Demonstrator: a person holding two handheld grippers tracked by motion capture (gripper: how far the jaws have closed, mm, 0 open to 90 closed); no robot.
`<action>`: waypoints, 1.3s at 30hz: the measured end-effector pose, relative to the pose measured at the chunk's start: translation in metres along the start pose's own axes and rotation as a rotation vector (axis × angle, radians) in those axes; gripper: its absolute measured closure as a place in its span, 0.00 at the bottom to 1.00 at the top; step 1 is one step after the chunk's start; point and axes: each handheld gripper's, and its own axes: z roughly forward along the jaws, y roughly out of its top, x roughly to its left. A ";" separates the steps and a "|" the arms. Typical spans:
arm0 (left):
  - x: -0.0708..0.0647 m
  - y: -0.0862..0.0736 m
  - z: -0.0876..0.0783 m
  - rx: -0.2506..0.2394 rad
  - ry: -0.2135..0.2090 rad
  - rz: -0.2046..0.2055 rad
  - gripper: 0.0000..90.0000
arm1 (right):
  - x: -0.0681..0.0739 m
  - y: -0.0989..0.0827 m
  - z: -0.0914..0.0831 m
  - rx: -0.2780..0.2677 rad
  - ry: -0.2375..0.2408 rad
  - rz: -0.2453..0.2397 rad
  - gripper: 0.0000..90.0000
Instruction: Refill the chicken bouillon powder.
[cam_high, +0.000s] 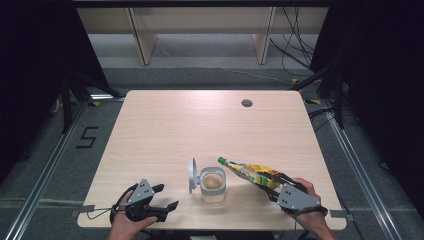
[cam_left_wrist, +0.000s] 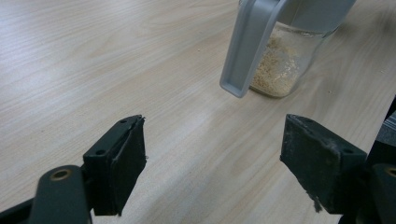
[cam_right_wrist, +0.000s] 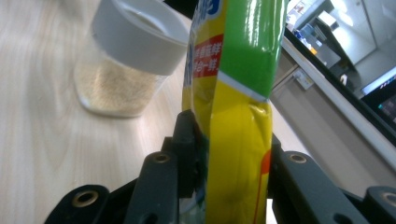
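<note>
Two things matter here: a clear jar (cam_high: 213, 184) with a pale grey rim, lower centre of the high view, and a glossy yellow-and-green packet (cam_high: 250, 172) just right of it. The right gripper (cam_high: 272, 186) has its fingers clenched on the packet's body, and the packet's green end tips toward the jar mouth. To pour well, I judge the green end should come squarely over the opening before the packet is tilted further, slowly, since the crinkly foil is soft and may buckle. The jar's hinged lid (cam_high: 192, 175) stands open at its left. Beige granules sit low inside the jar. The left gripper (cam_high: 168, 197) rests at lower left on the pale wood-grain desk (cam_high: 190, 120), fingers released and wide apart, grasping nothing.
</note>
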 end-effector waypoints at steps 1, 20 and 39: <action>0.000 0.000 0.000 0.002 0.001 0.000 0.24 | -0.002 -0.001 0.002 -0.001 0.006 0.009 0.79; 0.000 0.001 -0.002 -0.005 -0.004 0.026 0.24 | -0.022 -0.030 0.009 -0.084 0.000 0.277 0.82; 0.000 0.001 -0.001 -0.003 -0.001 0.008 0.24 | -0.022 -0.033 -0.011 -0.021 -0.058 0.405 0.81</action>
